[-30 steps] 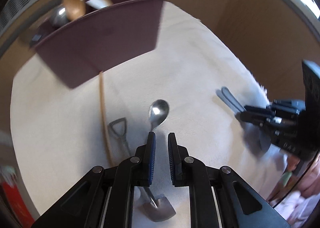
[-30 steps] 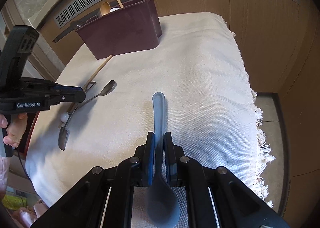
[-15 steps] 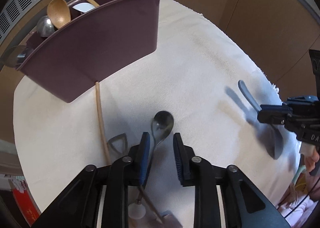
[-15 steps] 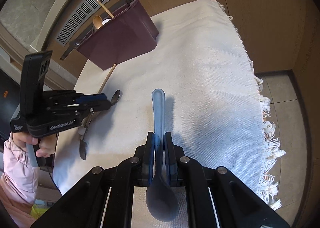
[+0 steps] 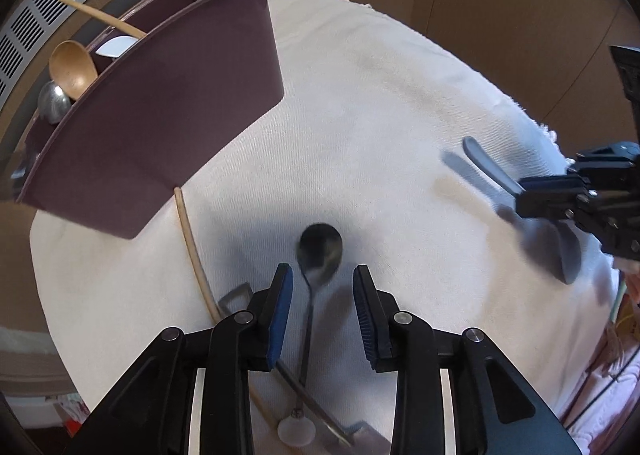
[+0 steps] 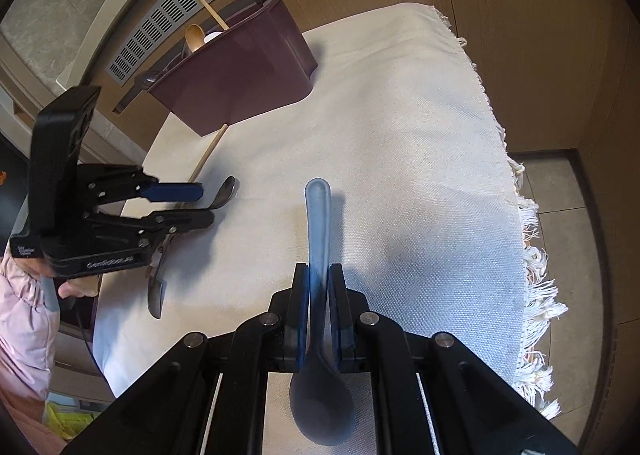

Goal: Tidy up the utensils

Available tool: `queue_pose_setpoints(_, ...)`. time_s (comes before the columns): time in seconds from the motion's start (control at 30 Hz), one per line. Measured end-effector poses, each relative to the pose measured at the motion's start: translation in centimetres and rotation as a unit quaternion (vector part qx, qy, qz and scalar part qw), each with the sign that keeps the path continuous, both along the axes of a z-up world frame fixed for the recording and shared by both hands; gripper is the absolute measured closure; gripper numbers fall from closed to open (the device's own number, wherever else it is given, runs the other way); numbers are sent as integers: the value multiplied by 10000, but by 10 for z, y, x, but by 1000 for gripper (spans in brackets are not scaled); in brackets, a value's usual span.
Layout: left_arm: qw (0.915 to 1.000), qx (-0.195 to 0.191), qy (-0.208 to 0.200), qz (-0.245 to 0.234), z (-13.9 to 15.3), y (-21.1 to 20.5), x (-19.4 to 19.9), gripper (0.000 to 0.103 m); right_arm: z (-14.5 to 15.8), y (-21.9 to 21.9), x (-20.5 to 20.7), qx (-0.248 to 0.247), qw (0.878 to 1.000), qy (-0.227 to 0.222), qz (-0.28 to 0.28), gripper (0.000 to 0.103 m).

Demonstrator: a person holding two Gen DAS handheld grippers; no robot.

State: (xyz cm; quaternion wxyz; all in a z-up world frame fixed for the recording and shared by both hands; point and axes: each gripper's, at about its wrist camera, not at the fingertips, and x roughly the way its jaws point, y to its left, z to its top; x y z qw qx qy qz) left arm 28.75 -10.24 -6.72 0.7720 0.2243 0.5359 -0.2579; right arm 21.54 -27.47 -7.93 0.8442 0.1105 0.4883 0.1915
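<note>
In the left wrist view, the left gripper (image 5: 322, 287) hung over a cream cloth (image 5: 380, 103) with its blue-padded fingers (image 5: 282, 307) spread wide. The metal spoon (image 5: 318, 255) lay between them, its bowl just past the fingertips and its thin handle running back under the gripper; whether the pads touched it could not be told. Beside the spoon to the left lay a long wooden stick (image 5: 192, 239), its far end meeting the base of the maroon utensil holder (image 5: 160, 111). A small shovel-shaped utensil (image 5: 236, 295) lay partly hidden under the left finger. The holder stood at the far left of the cloth and held a wooden spoon (image 5: 72, 67), a metal ladle (image 5: 54, 105) and other utensils. At the right edge, the right gripper (image 5: 520, 195) held a blue spoon (image 5: 492, 175) above the cloth.

In the right wrist view, the right gripper (image 6: 318, 279) had its fingers pinched on the blue spoon (image 6: 318, 223), gripping the handle near the bowl; the handle pointed forward and the bowl (image 6: 322, 403) sat back between the arms. It was held clear of the cloth (image 6: 400, 135). To the left, the left gripper (image 6: 200, 205) stood open over the metal spoon (image 6: 226, 191), well short of the holder (image 6: 240, 75).
</note>
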Motion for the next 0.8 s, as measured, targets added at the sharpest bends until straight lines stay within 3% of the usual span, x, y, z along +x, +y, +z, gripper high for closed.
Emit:
queue_pose_setpoints(0.07, 9999, 39, 104, 71, -6, -8, 9, 69, 0, 0, 0, -15, 10000, -10, 16, 95)
queue_pose_setpoints(0.23, 9979, -351, 234, 485, -7, -7, 23, 70, -1, -1, -2, -28, 10000, -5, -12, 95)
queue_pose_setpoints(0.27, 9976, -389, 180, 543, -6, -3, 23, 77, -1, -1, -2, -36, 10000, -9, -26, 95)
queue_pose_setpoints(0.43, 9896, -715, -285, 1214, 5, 20, 5, 77, 7, 4, -5, -151, 9997, -149, -98, 95)
queue_pose_setpoints(0.63, 9624, -1678, -870, 1951, 39, 65, -35, 77, 26, 21, -12, -432, 9977, -524, -62, 95)
queue_pose_setpoints(0.8, 9244, -2557, -1462, 2423, 68, 104, -77, 77, 47, 41, -21, -592, 9943, -888, 44, 95)
